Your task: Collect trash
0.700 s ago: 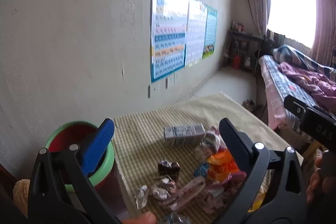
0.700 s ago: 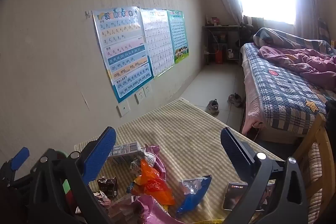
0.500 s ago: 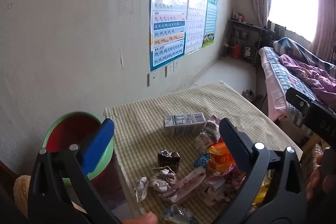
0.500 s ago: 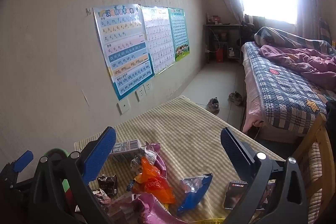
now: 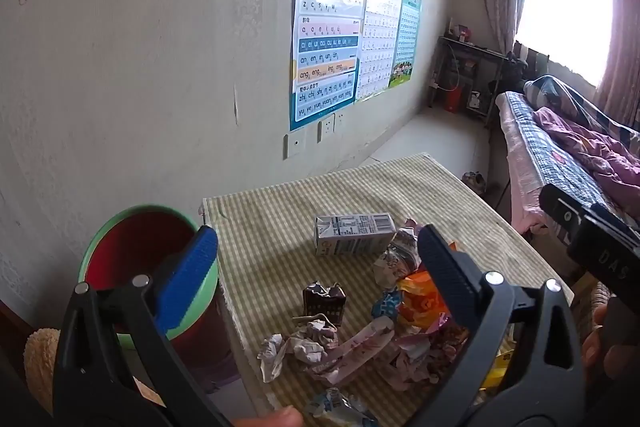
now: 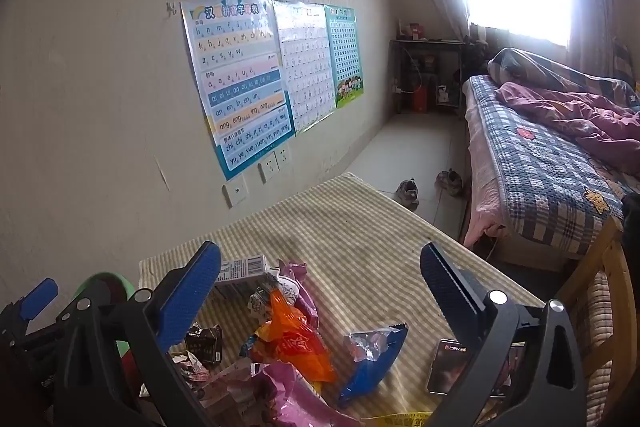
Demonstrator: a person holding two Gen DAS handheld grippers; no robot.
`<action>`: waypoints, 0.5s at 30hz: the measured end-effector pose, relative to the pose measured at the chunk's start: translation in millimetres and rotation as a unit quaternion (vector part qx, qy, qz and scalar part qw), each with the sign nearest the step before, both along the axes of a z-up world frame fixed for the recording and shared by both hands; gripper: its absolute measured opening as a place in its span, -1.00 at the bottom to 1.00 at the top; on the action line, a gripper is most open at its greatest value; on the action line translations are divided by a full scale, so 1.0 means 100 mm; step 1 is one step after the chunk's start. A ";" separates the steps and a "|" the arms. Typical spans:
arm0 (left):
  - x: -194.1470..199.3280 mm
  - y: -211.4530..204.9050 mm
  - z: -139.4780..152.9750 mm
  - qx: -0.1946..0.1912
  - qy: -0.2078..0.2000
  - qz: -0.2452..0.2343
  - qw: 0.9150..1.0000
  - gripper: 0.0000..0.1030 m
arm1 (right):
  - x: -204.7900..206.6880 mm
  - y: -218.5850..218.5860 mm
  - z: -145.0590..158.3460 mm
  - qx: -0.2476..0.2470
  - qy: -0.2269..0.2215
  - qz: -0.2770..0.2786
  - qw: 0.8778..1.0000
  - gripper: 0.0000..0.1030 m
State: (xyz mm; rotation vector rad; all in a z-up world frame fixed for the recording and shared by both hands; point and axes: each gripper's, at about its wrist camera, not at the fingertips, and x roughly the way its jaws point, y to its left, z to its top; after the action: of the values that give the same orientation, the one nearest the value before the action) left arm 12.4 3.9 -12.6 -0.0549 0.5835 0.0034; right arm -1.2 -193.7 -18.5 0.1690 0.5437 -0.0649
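Note:
A pile of trash lies on the striped table (image 5: 360,183): a grey milk carton (image 5: 352,234), a small brown carton (image 5: 324,301), crumpled paper (image 5: 300,345), an orange wrapper (image 6: 294,343) and a blue wrapper (image 6: 372,355). A red bin with a green rim (image 5: 136,251) stands left of the table. My left gripper (image 5: 316,267) is open and empty, above the pile and the bin. My right gripper (image 6: 320,291) is open and empty above the pile's right side. The left gripper shows in the right wrist view (image 6: 38,301).
A phone (image 6: 448,367) lies on the table's near right. A wall with posters (image 6: 240,83) runs behind the table. A bed (image 6: 552,163) stands on the right, with shoes (image 6: 408,191) on the floor. A wooden chair back (image 6: 608,267) is near right.
Both cameras have tilted a little downward. The table, the trash and the bin sit higher in both views, and more of the pile shows. Both grippers stay open.

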 end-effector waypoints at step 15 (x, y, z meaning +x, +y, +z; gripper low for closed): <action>0.04 0.03 -0.04 -0.006 0.010 0.004 1.000 0.90 | 0.04 0.03 -0.04 -0.002 0.011 0.003 1.000 0.86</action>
State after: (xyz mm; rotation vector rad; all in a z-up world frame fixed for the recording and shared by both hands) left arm 16.1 7.0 -16.7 -0.0691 0.6036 0.0082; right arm 2.4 -191.1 -22.6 0.1639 0.5656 -0.0622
